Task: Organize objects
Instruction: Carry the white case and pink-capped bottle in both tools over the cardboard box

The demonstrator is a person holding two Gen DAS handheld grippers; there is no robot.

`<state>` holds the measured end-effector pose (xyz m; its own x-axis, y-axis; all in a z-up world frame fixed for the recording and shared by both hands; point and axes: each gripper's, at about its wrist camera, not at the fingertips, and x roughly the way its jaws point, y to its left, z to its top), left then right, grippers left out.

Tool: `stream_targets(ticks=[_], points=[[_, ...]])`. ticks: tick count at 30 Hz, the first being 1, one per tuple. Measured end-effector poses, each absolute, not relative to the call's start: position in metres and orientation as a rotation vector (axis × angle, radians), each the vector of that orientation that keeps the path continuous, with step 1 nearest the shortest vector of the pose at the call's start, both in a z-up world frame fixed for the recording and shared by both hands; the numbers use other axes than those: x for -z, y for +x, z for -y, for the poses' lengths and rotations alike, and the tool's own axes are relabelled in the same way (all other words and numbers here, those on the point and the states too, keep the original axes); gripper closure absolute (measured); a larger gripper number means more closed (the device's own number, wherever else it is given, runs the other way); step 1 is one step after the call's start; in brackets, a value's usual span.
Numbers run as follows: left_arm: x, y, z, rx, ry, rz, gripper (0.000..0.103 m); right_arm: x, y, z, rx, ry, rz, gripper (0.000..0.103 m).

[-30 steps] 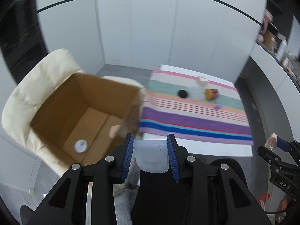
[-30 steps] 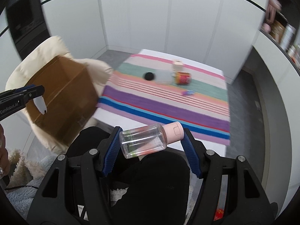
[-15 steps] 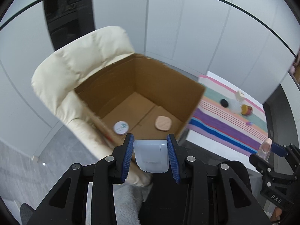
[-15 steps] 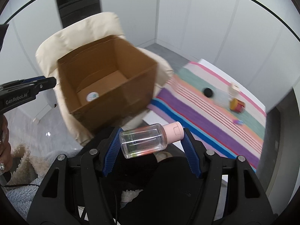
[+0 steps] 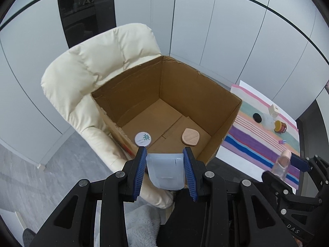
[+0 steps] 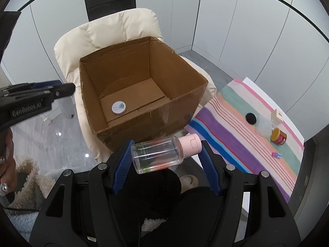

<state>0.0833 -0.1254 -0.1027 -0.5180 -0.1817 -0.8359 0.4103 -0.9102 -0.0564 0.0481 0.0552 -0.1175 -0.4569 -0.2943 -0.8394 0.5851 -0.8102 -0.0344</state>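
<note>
- Left of frame, on a cream armchair (image 5: 98,65), the open cardboard box (image 5: 164,107) already holds a white round tin (image 5: 143,138) and a peach pad (image 5: 190,136).
- At lower centre, the left gripper (image 5: 165,167) pinches a translucent lid (image 5: 165,171) just short of the box's near rim.
- In the right wrist view, the right gripper (image 6: 166,154) clamps a clear bottle (image 6: 157,156) sideways.
- Far right, the striped cloth (image 6: 236,144) bears a black cap (image 6: 251,118), an orange jar (image 6: 278,136) and other small pieces; judging by this, the sorting is roughly midway.

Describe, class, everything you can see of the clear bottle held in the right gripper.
The bottle is small, of clear plastic, with a pale pink cap. It lies sideways, cap toward the right finger. The right gripper clamps it end to end between blue ribbed pads. It looks almost empty, with green and reddish tints showing low inside. It hangs just short of the cardboard box, touching nothing else.
</note>
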Motion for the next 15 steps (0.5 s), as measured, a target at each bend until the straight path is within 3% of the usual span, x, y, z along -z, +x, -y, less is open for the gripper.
stream_targets(ticks=[15], points=[[0.126,0.02,0.161,2.386,1.316,-0.369,0.066,0.137,-0.016,0.015,2.191,1.173,-0.5,0.036]])
